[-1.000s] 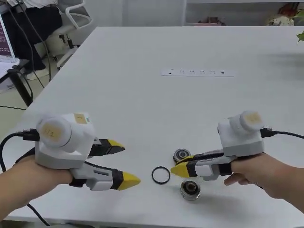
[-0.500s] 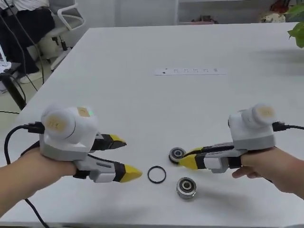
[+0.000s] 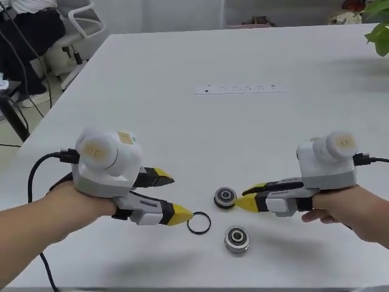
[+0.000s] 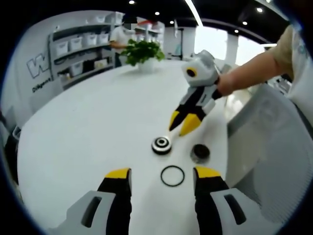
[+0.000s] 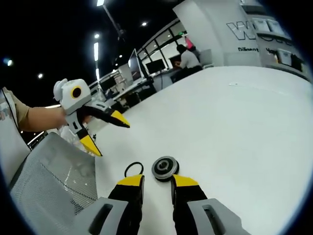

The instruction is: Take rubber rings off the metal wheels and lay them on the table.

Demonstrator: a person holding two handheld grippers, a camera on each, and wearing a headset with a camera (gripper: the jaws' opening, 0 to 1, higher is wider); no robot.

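A loose black rubber ring (image 3: 199, 223) lies flat on the white table (image 3: 243, 134). Two small metal wheels sit beside it, one (image 3: 225, 197) farther back and one (image 3: 236, 238) nearer the front edge. My left gripper (image 3: 173, 196) is open, its lower yellow tip just left of the ring. In the left gripper view the ring (image 4: 172, 176) lies just ahead of the open left gripper (image 4: 161, 173), with both wheels (image 4: 161, 145) (image 4: 199, 152) beyond. My right gripper (image 3: 246, 199) is narrowly open and empty, just right of the far wheel. That wheel (image 5: 164, 167) sits right ahead of the right gripper (image 5: 157, 181).
A white power strip (image 3: 240, 89) lies flat mid-table. Office chairs (image 3: 79, 30) stand past the table's left edge, and a plant (image 3: 378, 27) is at the far right. The front table edge runs close below the wheels.
My left gripper has moved right, up to the ring. My right gripper has drawn back from beside the ring to the far wheel's right side. The ring and wheels lie as before.
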